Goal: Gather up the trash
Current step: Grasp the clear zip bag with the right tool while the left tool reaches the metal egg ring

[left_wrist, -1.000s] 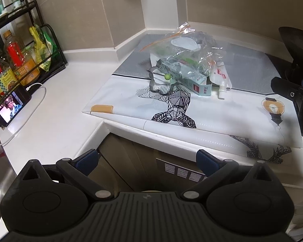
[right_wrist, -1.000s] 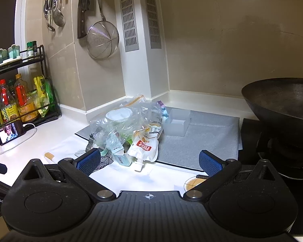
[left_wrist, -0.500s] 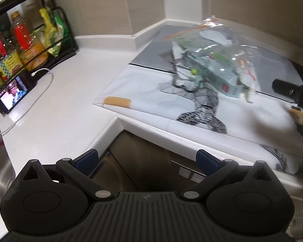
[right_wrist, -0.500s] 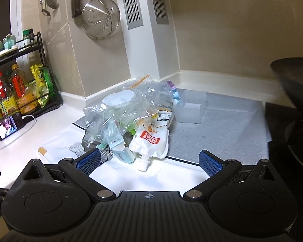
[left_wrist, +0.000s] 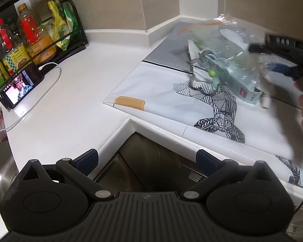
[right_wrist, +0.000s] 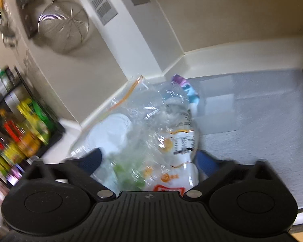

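On the far left of the left wrist view, a rack of bottles [left_wrist: 28, 40] stands against the wall, and a phone [left_wrist: 18, 89] with a white cable leans in front of it. They sit well apart from the trash, so they look safe.

The left gripper [left_wrist: 146, 159] is near the counter edge with its jaws wide apart and nothing in them. It is not helping yet.

To the right, on the printed mat [left_wrist: 161, 98], lies the clear bag of trash [left_wrist: 222, 46]. A blue-green carton [left_wrist: 232, 78] and a white spout [left_wrist: 265, 101] poke out at its near end.

The right gripper [right_wrist: 149, 161] has pushed in around the bag, and its jaws have just been closing, with the bag and a white pouch [right_wrist: 179, 153] between them. The picture is blurry, so I cannot tell if the pads squeeze it yet.

The bag is thin and slippery. If only loose plastic gets pinched, it could slide out or rip. Its top looks open, so a quick lift could spill the carton and bits onto the mat.
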`<state>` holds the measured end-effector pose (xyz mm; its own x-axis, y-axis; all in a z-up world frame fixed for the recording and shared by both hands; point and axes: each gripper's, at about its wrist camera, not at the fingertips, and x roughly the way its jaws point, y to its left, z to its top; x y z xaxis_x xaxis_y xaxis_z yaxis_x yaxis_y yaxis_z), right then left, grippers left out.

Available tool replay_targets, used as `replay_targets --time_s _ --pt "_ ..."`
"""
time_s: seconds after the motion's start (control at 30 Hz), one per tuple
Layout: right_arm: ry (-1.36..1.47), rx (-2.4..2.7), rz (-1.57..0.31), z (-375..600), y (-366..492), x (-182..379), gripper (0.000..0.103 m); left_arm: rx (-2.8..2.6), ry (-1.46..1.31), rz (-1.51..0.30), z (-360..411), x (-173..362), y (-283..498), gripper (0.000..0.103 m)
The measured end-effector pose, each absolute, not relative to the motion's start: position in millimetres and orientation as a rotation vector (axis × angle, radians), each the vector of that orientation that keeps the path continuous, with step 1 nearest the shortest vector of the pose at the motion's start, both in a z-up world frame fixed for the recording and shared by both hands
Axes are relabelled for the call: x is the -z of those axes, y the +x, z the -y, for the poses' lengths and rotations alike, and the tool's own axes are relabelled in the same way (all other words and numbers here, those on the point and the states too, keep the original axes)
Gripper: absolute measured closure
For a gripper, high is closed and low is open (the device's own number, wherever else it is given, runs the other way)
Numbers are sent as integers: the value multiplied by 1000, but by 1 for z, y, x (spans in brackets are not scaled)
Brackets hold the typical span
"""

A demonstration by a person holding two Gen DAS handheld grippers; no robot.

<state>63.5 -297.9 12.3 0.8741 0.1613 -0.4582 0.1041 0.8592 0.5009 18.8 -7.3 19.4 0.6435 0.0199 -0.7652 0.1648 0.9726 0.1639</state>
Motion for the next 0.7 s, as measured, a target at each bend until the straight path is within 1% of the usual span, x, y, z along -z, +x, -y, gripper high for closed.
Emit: replay_targets --time_s 0.03,0.07,0.1,0.17,0.3,0.4,0.57,0.67,0.7 --pt "532 -41 -508 297 62 -13 62 85 221 -867 7 -20 20 0" --pt "506 -55 -504 296 59 -14 64 90 212 -862 8 -21 22 0" --pt "484 -61 -484 295 53 -14 76 97 203 -857 8 -22 24 0" --pt "431 -37 -454 295 36 -18 79 107 190 -845 11 -23 28 0" --pt "369 71 -383 309 -10 -32 80 131 184 -812 21 -25 39 0" --pt "298 171 -334 319 -52 -39 80 153 184 -785 32 -25 50 0" --pt "253 257 -397 331 -90 -24 77 204 168 -779 54 -20 74 0" --pt "270 298 -433 337 -96 -12 63 249 156 -775 67 -18 91 0" --pt "280 308 -438 339 -96 -10 49 258 146 -771 71 -18 97 0"
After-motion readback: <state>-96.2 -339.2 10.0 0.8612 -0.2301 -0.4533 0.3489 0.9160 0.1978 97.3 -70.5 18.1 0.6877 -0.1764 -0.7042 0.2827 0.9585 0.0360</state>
